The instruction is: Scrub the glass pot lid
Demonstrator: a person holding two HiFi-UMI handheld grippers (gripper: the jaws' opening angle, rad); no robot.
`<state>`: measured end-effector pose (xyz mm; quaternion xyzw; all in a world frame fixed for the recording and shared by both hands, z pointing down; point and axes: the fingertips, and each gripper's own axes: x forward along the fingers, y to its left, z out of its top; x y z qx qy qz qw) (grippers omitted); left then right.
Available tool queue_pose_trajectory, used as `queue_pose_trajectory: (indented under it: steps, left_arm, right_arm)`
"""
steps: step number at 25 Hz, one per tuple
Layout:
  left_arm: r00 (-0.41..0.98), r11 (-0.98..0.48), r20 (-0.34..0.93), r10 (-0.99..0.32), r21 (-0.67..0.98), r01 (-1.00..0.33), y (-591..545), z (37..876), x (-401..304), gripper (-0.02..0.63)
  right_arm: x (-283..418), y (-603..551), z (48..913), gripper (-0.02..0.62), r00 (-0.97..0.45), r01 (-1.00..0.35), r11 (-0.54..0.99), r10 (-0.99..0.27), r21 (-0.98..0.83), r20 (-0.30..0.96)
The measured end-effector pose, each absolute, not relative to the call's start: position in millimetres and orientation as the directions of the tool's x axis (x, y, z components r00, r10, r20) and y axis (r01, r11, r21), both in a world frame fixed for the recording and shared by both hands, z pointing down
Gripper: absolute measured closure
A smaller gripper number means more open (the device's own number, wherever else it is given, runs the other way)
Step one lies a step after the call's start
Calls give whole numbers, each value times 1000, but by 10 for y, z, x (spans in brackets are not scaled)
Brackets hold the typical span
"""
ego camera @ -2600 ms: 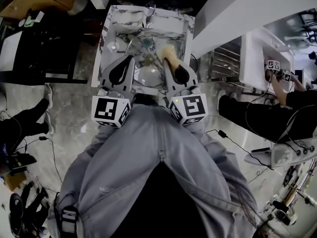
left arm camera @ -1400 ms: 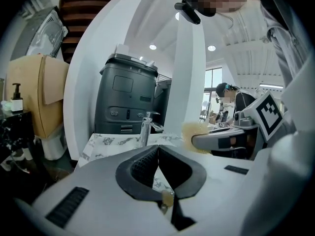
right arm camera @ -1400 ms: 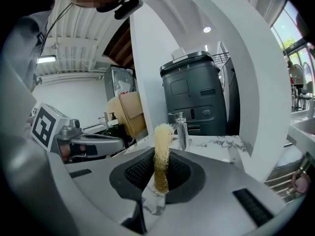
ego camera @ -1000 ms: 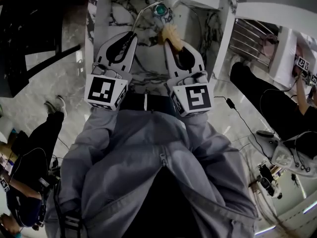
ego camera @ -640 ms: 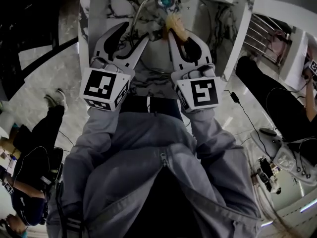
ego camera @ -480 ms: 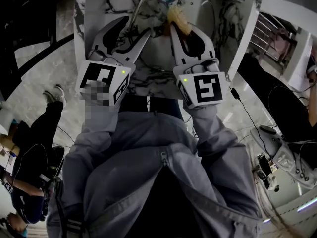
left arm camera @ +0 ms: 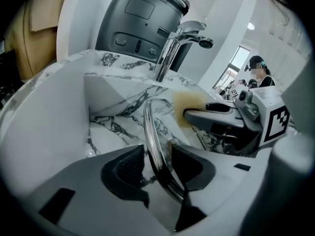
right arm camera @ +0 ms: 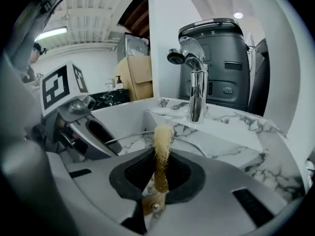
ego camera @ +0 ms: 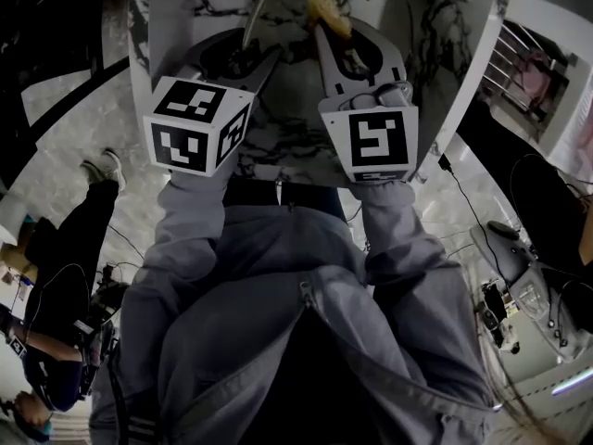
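**mk_77:** Where's the lid right now, and have you actually got hold of it?

**me:** The glass pot lid (left arm camera: 150, 132) is standing on edge down in the marble sink (left arm camera: 54, 132), just below the faucet (left arm camera: 170, 53). My left gripper (left arm camera: 156, 165) has its fingers on either side of the metal rim and they're closing in. I can see a sliver of gap on one side though, so I wouldn't call it clamped yet. The right gripper (right arm camera: 158, 173) is pinched tight on a tan scrub sponge (right arm camera: 162, 141), which pokes up past the fingers right next to the glass. I honestly can't tell if it's touching the glass or not.

**mk_77:** Isn't the rim a sketchy place to hold it?

**me:** I think it's the best spot going. The steel band is stiff and takes a pinch fine. The pane inside it is the part that would chip or crack if it smacks the marble. I'd guess it's heavyish for its size, and held at one edge it'll want to pivot. So I'd seat the fingers deep over the rim and let the bottom edge rest on the basin. If it's wet or soapy it'll be slick too. The sponge is soft and floppy, so I'd push it toward my left grip, not away from it.
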<state>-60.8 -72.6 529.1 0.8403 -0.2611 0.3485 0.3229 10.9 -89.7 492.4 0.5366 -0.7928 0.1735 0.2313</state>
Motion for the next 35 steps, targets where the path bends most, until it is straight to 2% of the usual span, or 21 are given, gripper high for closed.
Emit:
queue_pose_trajectory:
  steps: [1, 6, 11, 20, 29, 35]
  left_arm:
    - [621, -654, 754, -215, 361, -665, -715, 5290, -603, 466]
    - [656, -605, 727, -202, 435, -667, -676, 5267, -588, 509]
    - [669, -569, 717, -195, 473, -673, -696, 5259, -599, 523]
    - [676, -561, 693, -252, 465, -685, -689, 5024, -748, 538]
    - [675, -588, 671, -306, 424, -688, -773, 4776, -802, 549]
    - [671, -597, 672, -314, 409, -690, -789, 4738, -772, 548]
  right_arm:
    - [129, -914, 4941, 540, -306, -927, 376, -766, 8, 565]
    - [222, -1018, 4974, 540, -247, -883, 433, -759, 183, 602]
    - [227, -1165, 5010, 540, -203, -823, 474, -759, 312, 619]
    - [124, -1112, 4955, 540, -198, -807, 477, -774, 348, 601]
    - [67, -1164, 4810, 540, -166, -780, 440, -832, 445, 530]
    - [-148, -1065, 4911, 540, -217, -719, 519, -800, 463, 559]
